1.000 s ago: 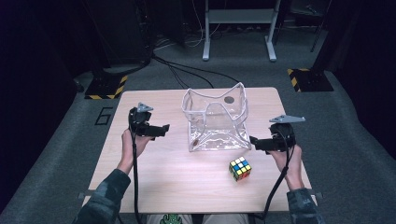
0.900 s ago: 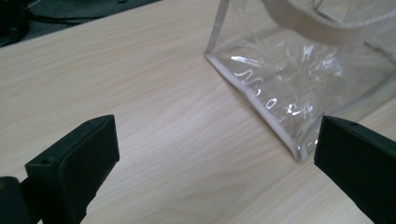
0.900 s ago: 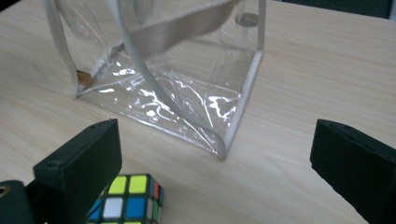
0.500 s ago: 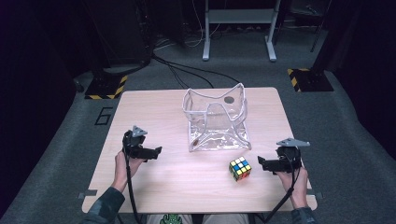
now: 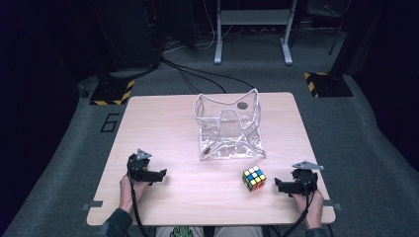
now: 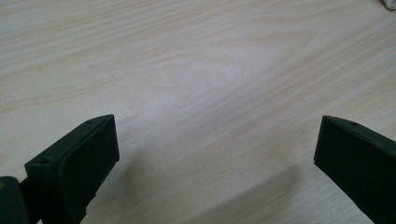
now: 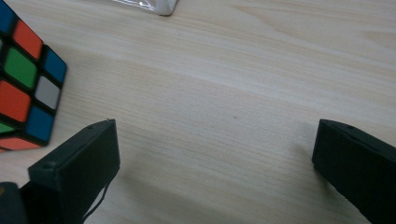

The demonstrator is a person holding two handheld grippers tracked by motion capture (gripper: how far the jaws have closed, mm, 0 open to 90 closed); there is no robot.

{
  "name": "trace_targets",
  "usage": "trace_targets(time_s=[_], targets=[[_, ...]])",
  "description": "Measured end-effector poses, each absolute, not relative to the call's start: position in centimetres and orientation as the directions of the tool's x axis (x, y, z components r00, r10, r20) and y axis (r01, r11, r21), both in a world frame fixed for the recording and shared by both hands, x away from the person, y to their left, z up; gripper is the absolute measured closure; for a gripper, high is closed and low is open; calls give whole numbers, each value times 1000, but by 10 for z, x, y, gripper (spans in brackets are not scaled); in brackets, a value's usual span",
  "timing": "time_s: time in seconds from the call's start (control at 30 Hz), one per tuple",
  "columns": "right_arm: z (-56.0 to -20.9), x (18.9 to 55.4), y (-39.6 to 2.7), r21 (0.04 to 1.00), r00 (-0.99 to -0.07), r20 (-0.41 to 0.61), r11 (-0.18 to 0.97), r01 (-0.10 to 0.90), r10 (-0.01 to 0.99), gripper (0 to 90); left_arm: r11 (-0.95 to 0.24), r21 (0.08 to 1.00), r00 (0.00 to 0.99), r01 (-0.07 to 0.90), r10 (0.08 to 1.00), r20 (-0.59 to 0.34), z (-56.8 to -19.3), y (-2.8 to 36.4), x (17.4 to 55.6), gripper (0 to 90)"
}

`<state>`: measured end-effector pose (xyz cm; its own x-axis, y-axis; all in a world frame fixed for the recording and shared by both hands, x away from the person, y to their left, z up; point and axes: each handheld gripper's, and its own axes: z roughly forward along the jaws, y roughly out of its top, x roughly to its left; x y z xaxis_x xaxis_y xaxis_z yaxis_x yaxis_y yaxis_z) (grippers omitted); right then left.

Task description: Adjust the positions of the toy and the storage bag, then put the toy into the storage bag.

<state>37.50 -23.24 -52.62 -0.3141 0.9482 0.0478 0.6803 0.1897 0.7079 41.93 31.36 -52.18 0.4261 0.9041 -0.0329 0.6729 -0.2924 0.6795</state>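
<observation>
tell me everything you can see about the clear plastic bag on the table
The clear plastic bag stands upright near the middle of the wooden table, its mouth open upward. It looks like soft, crinkled transparent vinyl with a pale trim along the rim and seams, and a small dark round spot near the top of its far wall. The walls sag unevenly. Nothing can be made out inside it. The puzzle cube sits apart, nearer the person. Neither gripper touches it.

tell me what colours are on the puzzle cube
The puzzle cube shows orange, green, blue and white squares on black, clearest in the right gripper view.
</observation>
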Motion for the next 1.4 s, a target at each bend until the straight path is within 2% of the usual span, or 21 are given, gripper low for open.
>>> trace_targets(time_s=[0.13, 0.67, 0.97, 1.13, 1.4], targets=[[-529, 376, -229, 716, -319, 2, 221, 663, 948, 3, -260, 720, 384, 643, 923, -10, -531, 315, 416, 1], [-530, 379, -229, 722, -321, 1, 221, 655, 947, 12, -231, 719, 339, 656, 941, -8, -531, 313, 416, 1], [-528, 374, -226, 725, -323, -35, 246, 643, 946, 2, -228, 722, 337, 654, 942, -8, -531, 313, 416, 6], [-524, 366, -224, 745, -340, 43, 197, 638, 939, 0, -227, 722, 336, 654, 942, -8, -531, 313, 416, 5], [-511, 354, -211, 775, -362, 74, 175, 608, 929, 0, -227, 718, 332, 658, 943, -6, -531, 312, 416, 5]])
